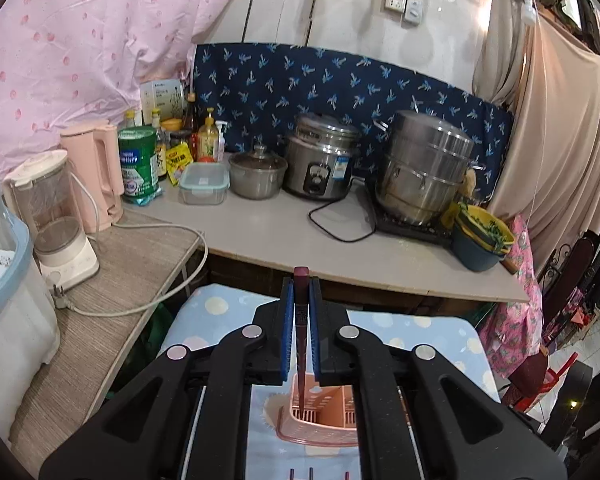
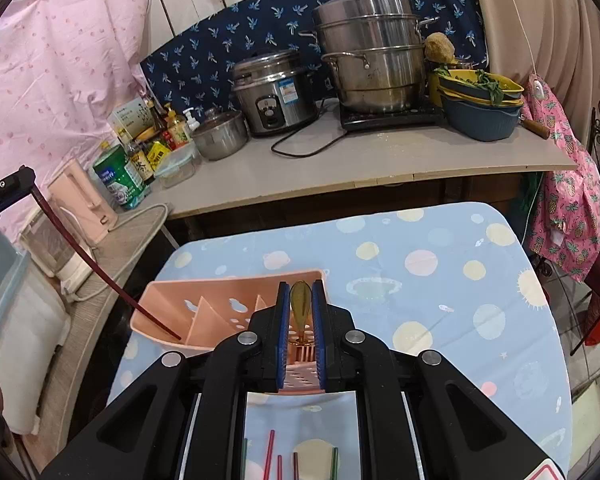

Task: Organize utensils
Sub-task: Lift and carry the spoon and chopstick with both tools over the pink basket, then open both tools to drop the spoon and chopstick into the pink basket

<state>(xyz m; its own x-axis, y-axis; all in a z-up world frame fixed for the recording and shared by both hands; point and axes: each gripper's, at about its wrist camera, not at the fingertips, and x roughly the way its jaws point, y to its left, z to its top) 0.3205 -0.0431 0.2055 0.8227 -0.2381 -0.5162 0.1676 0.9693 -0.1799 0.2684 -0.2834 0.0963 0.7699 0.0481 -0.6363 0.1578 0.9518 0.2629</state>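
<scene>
Pinching a dark red chopstick [image 1: 301,320] between its blue pads, the left gripper [image 1: 301,280] holds its tip down in the left compartment of the pink utensil holder [image 2: 220,304] on the dotted tablecloth [image 2: 440,280]. Right gripper [image 2: 301,292] clamps an amber spoon [image 2: 301,302] above the holder's right end; more chopsticks [image 2: 270,452] lie nearer.

dark red chopstick [image 2: 100,268]: tilted, tip inside left compartment of pink perforated plastic utensil caddy [image 2: 220,312] | amber translucent spoon [image 2: 301,304]: upright over right compartment | coloured chopsticks [image 2: 269,456]: flat on worktop
</scene>
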